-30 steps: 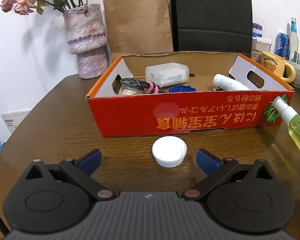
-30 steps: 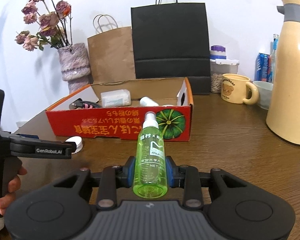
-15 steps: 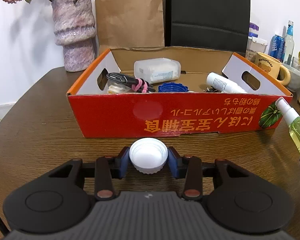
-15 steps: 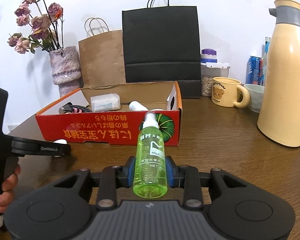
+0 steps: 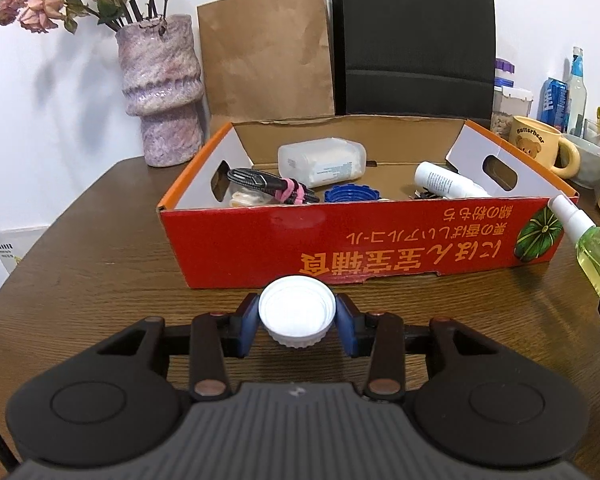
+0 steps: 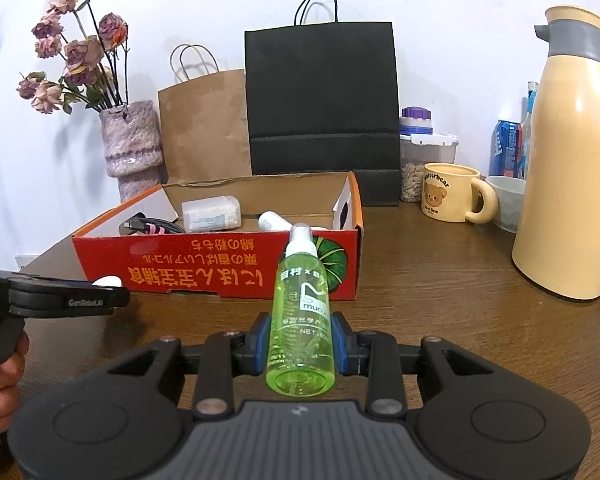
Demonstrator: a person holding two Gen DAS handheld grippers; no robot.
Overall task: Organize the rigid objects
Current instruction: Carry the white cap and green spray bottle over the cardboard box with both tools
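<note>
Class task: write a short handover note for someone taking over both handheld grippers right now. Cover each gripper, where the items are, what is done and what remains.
Left gripper: jaws shut on the white cap, in front of the red box.
Right gripper: jaws shut on the green spray bottle, nozzle pointing toward the box, also outside it.
Already in the box: clear container, white bottle, blue cap, bundled black cable.
Done: both loose items are gripped.
Left: probably carry the cap and the spray bottle over the box's front wall and release them inside.
</note>
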